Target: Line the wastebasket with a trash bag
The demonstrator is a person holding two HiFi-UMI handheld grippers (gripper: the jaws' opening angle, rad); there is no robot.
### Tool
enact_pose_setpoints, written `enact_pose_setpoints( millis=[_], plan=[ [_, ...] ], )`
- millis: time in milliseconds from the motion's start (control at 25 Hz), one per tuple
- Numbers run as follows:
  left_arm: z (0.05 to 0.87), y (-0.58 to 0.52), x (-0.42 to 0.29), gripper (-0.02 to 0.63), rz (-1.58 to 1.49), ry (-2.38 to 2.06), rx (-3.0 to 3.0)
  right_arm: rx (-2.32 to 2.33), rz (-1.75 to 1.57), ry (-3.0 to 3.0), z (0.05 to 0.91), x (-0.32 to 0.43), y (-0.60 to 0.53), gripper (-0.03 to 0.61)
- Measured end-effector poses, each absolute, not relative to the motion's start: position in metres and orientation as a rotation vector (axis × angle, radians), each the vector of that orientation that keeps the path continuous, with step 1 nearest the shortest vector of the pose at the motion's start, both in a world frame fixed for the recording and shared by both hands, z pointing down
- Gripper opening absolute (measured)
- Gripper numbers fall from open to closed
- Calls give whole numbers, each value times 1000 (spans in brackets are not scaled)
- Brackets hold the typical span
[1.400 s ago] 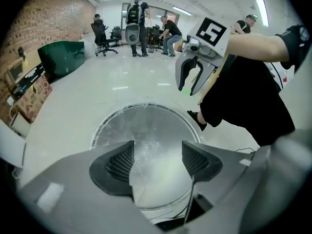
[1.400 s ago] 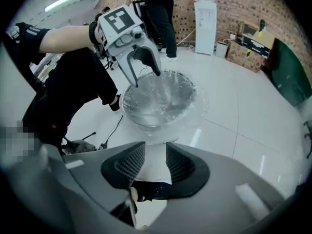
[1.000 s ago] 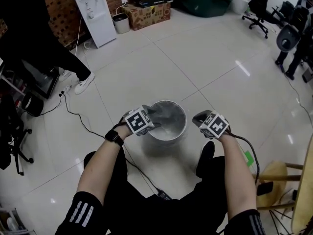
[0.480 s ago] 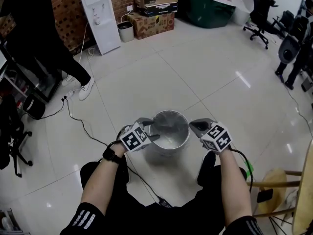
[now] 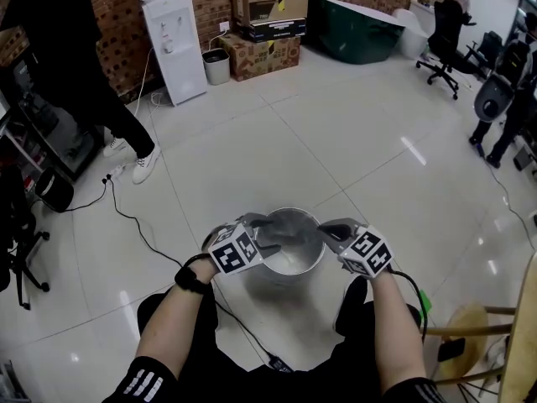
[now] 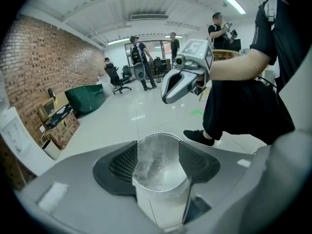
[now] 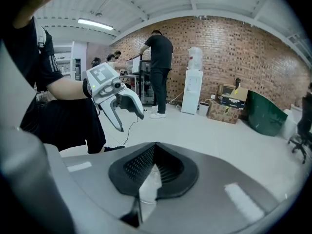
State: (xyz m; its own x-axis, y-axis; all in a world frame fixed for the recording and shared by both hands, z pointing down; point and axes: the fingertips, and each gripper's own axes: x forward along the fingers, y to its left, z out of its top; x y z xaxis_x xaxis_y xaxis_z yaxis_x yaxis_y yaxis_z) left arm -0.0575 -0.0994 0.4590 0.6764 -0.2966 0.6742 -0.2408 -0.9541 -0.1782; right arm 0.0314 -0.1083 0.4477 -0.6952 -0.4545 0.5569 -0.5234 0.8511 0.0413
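A round white wastebasket (image 5: 291, 269) stands on the tiled floor in front of my knees, and a clear trash bag (image 5: 289, 235) lies crinkled inside it. My left gripper (image 5: 264, 232) hovers at the basket's left rim, open, with nothing between its pads. In the left gripper view the basket (image 6: 161, 201) and the bag (image 6: 156, 162) show through the gap of that gripper (image 6: 158, 152). My right gripper (image 5: 325, 229) is at the right rim, shut. It hangs above the basket in the left gripper view (image 6: 168, 95), with no film trailing from it. Its own view (image 7: 155, 150) shows the pads closed together.
A person in black (image 5: 75, 74) stands at the upper left, beside a water dispenser (image 5: 172, 36), a small bin (image 5: 216, 65) and cardboard boxes (image 5: 268, 23). A black cable (image 5: 134, 212) runs across the floor on the left. A wooden stool (image 5: 470, 317) is at my right.
The right gripper has come in from the right of the basket to its rim. The left gripper has lifted slightly at the left rim. The basket has not moved.
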Motion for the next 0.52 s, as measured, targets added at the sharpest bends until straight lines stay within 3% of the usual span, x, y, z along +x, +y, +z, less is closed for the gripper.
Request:
enact_pose_setpoints(
  millis=[520],
  plan=[
    [447,-102,-55,256,-1158,438,-2771,720,163,-2425,440,45,-119,6]
  ],
)
